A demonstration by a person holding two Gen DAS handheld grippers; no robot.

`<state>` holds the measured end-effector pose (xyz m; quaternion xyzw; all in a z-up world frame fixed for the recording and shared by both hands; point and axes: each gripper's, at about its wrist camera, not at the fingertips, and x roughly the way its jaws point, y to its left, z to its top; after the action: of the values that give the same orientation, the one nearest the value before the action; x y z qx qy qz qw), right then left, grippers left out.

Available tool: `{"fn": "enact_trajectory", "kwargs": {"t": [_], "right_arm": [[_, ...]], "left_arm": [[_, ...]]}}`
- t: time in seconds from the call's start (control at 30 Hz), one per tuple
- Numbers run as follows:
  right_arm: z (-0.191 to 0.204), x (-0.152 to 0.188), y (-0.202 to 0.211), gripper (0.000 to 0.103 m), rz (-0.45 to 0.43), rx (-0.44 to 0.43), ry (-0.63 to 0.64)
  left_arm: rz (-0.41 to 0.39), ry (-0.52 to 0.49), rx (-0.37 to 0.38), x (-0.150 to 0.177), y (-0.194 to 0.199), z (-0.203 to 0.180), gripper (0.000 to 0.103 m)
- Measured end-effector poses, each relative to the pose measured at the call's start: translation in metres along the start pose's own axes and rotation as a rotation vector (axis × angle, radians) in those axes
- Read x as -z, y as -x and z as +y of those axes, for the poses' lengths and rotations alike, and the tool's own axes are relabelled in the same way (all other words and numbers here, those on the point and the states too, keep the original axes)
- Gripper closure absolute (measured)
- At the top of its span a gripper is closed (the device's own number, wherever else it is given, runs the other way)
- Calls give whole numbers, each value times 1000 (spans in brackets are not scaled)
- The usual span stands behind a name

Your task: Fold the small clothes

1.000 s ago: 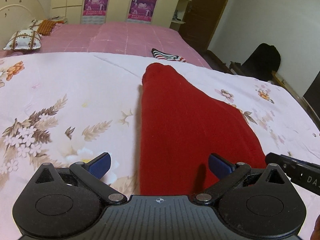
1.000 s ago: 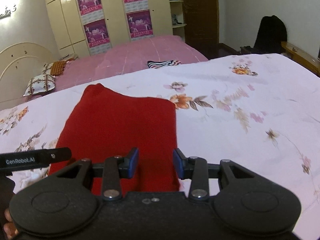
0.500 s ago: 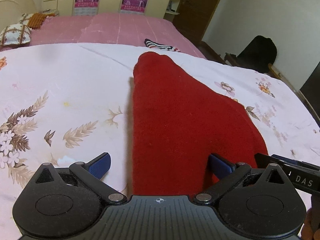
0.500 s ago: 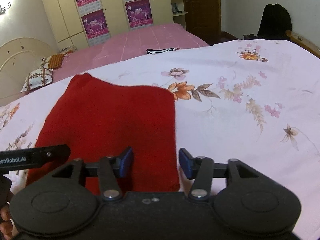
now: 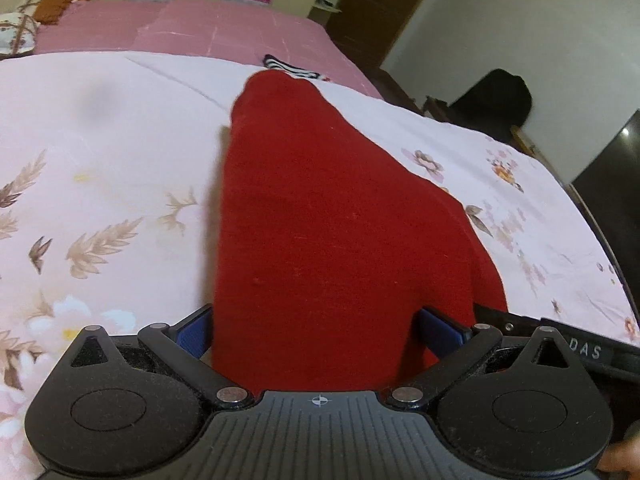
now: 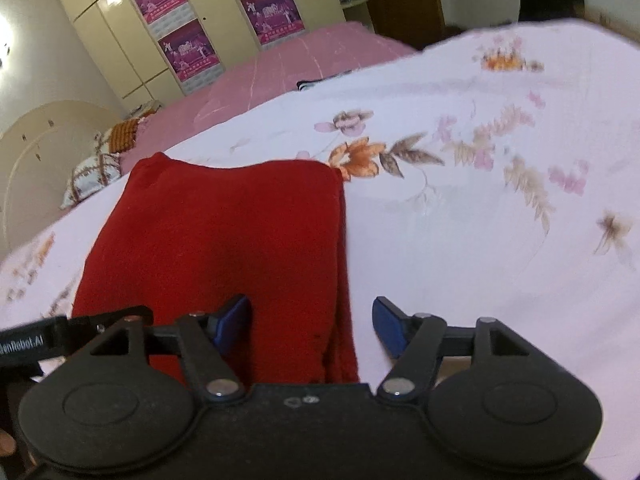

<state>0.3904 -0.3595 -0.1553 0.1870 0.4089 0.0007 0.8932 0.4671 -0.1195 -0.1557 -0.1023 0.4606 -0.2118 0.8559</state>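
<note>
Both tools angled downward, left tool (image 5: 320, 330) wide apart, right tool (image 6: 312, 320) (just opening) likewise.

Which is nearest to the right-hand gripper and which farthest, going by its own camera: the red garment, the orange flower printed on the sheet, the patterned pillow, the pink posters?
From the right gripper:
1. Red garment, between its open blue fingers.
2. Orange flower, just past the garment's far right corner.
3. Patterned pillow, far left, by the headboard.
4. Pink posters, on the wardrobe doors behind the bed.

Both grippers lowered onto red garment (image 5: 320, 220); right gripper (image 6: 312, 324) fingers widened
</note>
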Motion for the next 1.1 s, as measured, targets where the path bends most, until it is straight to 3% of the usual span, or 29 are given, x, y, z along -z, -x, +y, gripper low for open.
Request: {"fn": "enact_trajectory", "kwargs": {"t": [0.1,0.17,0.2,0.3,0.37,0.57,0.7,0.77,0.97,1.1], "right_arm": [[-12,-1,-3,40,22,-60,-48],[-12,-1,-4,60,36,-99,-58],[-12,-1,-3,63,42,-124,-76],[-7,-1,0,64,41,-121,-59],[-7,-2,1,56,45,-118,-47],[-13,-1,-8,50,48,-153,-121],[-11,0,-6,66,44,-178,-136],[-7,0,-1,69,36,-168,-107],[-4,-1,-6,60,53,-149,-89],[6,1,-1,67,31,-111,-56]], "left_arm": [[-2,-1,19,0,1,-3,13],[-8,2,26,0,2,-3,18],[-11,6,30,0,4,-2,22],[-2,5,52,-1,10,4,26],[8,13,60,-1,8,9,26],[2,30,57,0,4,6,25],[-4,8,51,1,8,3,33],[-9,-9,48,1,11,1,37],[-12,-11,45,0,9,1,37],[-18,-38,30,0,15,-5,45]]}}
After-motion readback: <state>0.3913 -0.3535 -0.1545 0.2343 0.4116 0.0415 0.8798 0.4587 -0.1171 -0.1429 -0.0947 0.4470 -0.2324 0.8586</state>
